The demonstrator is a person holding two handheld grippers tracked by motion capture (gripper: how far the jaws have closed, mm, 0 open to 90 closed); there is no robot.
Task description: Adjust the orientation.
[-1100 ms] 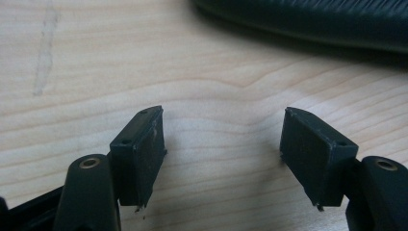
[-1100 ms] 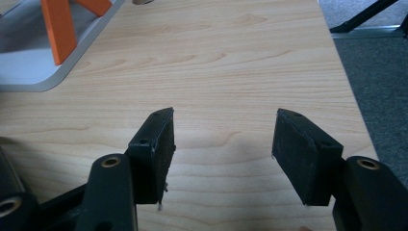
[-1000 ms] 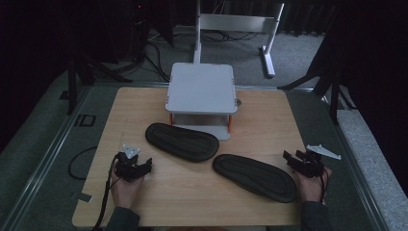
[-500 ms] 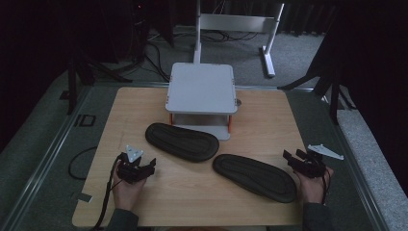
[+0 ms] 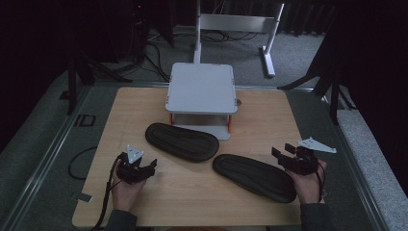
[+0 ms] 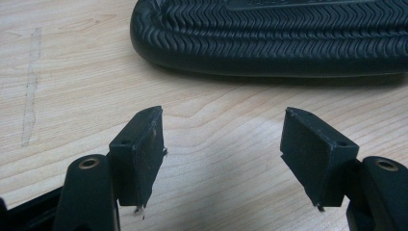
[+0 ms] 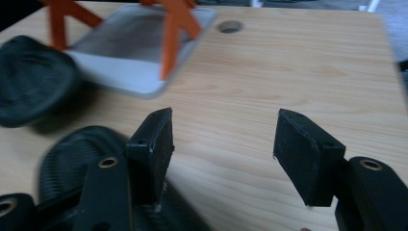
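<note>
Hand-held gripper, right (image 5: 285, 155): jaws parted, nothing grasped, held above the near insole (image 5: 254, 176). Left hand-held gripper (image 5: 142, 166): likewise released, beside the far insole (image 5: 182, 141) on the table (image 5: 260, 115).

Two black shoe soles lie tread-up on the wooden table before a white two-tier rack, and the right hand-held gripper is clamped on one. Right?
Not quite. The right hand-held gripper is open and empty, as the right gripper view shows. The soles, table and rack are as stated.
</note>
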